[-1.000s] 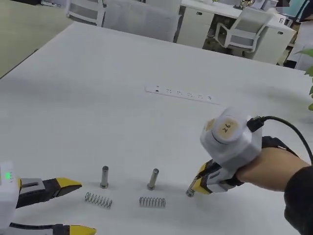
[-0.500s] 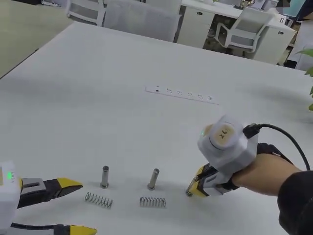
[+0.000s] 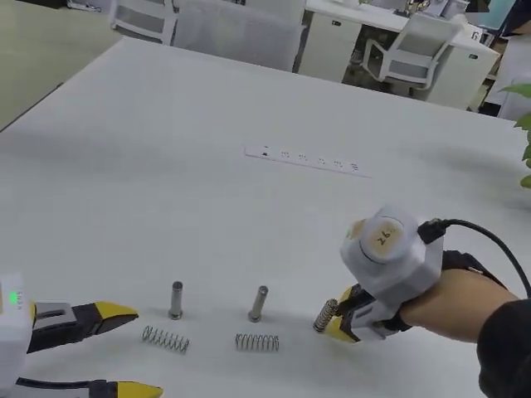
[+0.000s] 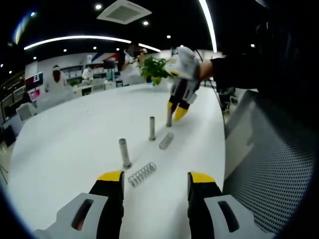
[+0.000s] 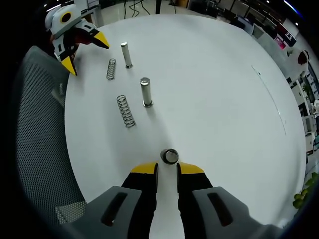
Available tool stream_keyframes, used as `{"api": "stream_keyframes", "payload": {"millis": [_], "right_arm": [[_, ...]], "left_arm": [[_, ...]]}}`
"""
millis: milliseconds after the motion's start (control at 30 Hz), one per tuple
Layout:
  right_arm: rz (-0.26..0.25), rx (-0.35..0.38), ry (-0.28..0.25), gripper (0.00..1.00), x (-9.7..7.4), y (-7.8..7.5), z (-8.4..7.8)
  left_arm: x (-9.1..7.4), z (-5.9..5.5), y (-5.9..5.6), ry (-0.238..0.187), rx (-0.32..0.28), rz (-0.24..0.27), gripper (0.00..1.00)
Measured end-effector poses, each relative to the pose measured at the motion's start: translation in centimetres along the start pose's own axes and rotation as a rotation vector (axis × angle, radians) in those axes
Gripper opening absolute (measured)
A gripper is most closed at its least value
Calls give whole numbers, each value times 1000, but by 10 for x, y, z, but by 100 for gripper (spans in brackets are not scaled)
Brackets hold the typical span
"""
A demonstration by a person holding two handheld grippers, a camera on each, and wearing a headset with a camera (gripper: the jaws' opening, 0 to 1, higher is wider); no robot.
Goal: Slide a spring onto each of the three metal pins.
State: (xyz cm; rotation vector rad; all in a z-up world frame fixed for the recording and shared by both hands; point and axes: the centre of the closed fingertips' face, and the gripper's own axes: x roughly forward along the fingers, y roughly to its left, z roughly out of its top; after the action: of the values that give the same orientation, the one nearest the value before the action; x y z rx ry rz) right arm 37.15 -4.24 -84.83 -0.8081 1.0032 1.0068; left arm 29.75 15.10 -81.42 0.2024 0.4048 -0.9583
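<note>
Three metal pins stand in a row on the white table. The left pin [image 3: 176, 298] and middle pin [image 3: 260, 303] are bare, with one loose spring [image 3: 164, 338] and another spring [image 3: 256, 342] lying in front of them. The right pin carries a spring [image 3: 325, 315] around it; the right gripper view shows its top [image 5: 170, 156]. My right gripper [image 3: 336, 323] sits just right of it, with its tips [image 5: 167, 169] a narrow gap apart and nothing between them. At the lower left my left gripper [image 3: 124, 348] stands wide open, and its tips [image 4: 155, 179] point at the nearest spring [image 4: 142, 174].
A white power strip [image 3: 307, 157] lies flat at the table's middle, far beyond the pins. Office chairs [image 3: 411, 50] and desks stand past the far edge. The table's near edge runs just behind both grippers.
My right gripper has drawn back a little to the right of the third pin, so the spring on that pin now shows. The left gripper has not moved.
</note>
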Motion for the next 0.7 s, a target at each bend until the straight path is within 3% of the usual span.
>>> {"api": "stream_keyframes", "payload": {"millis": [300,700], "right_arm": [[37,14,5,12,2,19,-7],[115,-10,-10,11,7,53,4]], "left_arm": [[1,-1,-1,1,1,-4,45],[0,1,-3,0,4,-8,44]]}}
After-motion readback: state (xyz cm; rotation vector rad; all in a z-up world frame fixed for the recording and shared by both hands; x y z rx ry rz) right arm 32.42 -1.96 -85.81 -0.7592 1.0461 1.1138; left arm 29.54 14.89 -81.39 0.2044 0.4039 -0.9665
